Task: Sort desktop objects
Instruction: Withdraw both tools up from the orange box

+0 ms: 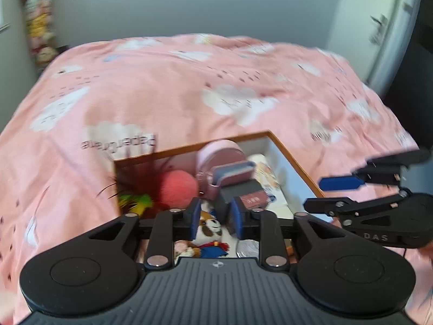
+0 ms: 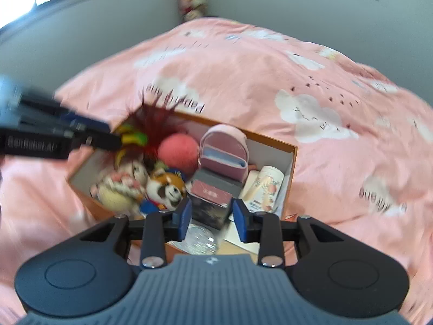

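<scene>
Evidently both grippers hover above orange box (image 2: 293, 149) on pink bedspread (image 2: 270, 81), likely between picks. Left gripper (image 1: 215, 218) fingers apart, empty. Right gripper (image 2: 211, 216) fingers apart, empty. Inside box: red ball (image 2: 178, 150), pink pouch (image 2: 224, 146), plush toys (image 2: 162, 187), packed together as sorted.

Home bedroom: pink cloud-print duvet (image 1: 189, 86) on bed, door (image 1: 379, 27).
</scene>
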Tool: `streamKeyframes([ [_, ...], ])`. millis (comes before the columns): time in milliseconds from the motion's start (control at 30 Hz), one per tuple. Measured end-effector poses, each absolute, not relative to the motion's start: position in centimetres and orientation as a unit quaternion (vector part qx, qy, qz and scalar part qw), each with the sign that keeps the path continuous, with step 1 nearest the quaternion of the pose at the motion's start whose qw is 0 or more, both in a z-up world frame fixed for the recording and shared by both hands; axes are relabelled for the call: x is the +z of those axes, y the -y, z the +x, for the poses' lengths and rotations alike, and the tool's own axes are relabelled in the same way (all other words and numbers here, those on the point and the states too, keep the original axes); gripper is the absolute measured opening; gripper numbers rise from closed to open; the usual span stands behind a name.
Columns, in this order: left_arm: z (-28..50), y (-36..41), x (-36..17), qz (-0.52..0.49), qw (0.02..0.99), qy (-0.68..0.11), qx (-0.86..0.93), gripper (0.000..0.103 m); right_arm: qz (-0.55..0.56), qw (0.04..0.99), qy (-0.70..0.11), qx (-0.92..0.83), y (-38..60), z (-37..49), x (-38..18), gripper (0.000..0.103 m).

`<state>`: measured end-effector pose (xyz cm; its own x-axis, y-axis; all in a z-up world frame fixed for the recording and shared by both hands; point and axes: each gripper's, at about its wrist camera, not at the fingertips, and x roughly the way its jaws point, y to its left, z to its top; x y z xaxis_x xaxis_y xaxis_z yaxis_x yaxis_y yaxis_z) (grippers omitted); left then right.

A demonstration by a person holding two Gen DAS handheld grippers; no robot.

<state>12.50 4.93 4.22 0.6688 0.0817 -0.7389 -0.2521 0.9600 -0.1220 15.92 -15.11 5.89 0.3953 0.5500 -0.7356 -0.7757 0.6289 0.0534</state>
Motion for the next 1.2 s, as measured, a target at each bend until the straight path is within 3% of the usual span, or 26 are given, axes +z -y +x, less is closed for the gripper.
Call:
streamKeyframes([
  [67,11.5,-5.1,4.2,-0.124,0.910,-0.379,0.109,0.041,-0.123,0.837,-0.366,0.388,15.3,15.4,6.0,0.037],
  [167,10.2,-5.0,4.0,-0.143,0.915,-0.354,0.131,0.056,-0.103,0.863,-0.343,0.357,15.4,14.3,6.2,0.040],
  [233,9.5,-4.8,3.7,-0.146,0.919,-0.337,0.144,0.058,-0.081,0.876,-0.334,0.339,15.6,13.8,6.1,0.044],
  [400,8.4,-4.5,2.7,-0.149,0.920,-0.318,0.175,0.079,-0.070,0.883,-0.331,0.326,15.2,12.7,5.1,0.048],
  [1200,9.0,-3.9,-4.6,-0.137,0.898,-0.368,0.199,0.083,-0.061,0.889,-0.330,0.310,14.7,11.4,-1.9,0.054],
])
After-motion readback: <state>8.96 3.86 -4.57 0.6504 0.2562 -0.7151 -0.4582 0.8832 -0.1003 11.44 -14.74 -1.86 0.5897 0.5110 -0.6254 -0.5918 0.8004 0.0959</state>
